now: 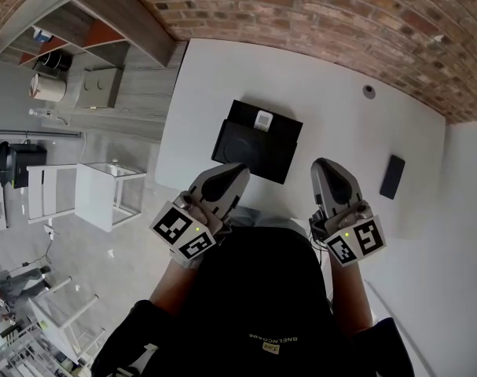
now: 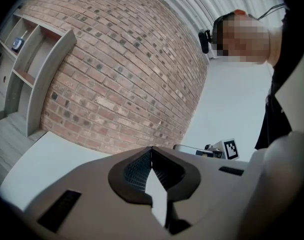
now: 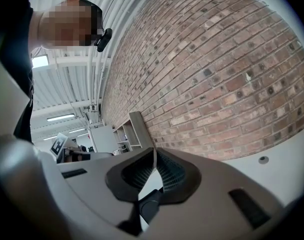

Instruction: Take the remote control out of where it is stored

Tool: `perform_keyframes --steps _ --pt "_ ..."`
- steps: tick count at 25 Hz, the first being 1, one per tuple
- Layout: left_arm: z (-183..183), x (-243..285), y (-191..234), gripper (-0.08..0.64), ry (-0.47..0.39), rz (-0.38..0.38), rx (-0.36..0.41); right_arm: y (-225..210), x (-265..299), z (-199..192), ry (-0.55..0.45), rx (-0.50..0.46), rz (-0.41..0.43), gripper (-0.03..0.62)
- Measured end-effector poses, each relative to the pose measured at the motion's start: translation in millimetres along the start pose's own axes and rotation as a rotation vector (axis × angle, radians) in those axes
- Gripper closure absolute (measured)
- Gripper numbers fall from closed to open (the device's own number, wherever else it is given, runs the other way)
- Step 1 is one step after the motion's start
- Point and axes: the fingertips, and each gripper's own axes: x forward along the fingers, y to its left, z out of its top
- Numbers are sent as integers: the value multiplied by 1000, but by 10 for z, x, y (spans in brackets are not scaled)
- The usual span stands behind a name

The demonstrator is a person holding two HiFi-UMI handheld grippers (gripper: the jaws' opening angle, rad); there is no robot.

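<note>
Closest to us in the head view is a black shirt [image 1: 254,305]. Two bare forearms reach forward from it, drawn in near the body. Each holds one tool just above the near edge of the white worktop [image 1: 317,77]. The left tool [image 1: 236,167] angles inward to the right and the right tool [image 1: 324,163] points nearly straight ahead. Beyond and between them lies one black box [image 1: 258,141] with a small white item [image 1: 263,119] in its far part. One slim black slab, by its shape the remote control [image 1: 392,177], lies flat on the worktop right of the right tool, well apart from the box. One small grey disc [image 1: 368,91] sits farther back.

Our left gripper view shows the left tool [image 2: 152,149] clenched, pads meeting with nothing between them. It faces the brick wall [image 2: 116,74], and the right tool's marker cube [image 2: 231,149] shows beside it. Neither box nor remote control appears.

Our right gripper view shows the right tool [image 3: 154,151] clenched and empty too. Only the grey disc [image 3: 263,160] appears there.
</note>
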Motion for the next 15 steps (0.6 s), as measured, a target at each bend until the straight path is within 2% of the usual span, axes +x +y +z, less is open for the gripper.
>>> perform_keyframes --steps 7,10,15 --pt "1 81 141 552 29 -66 -18 -25 130 -124 4 37 -51 586" --pt "37 73 185 554 22 -92 -7 6 218 -151 9 27 -59 586" --pt "77 84 238 552 12 -116 -49 2 301 -153 30 8 -75 586"
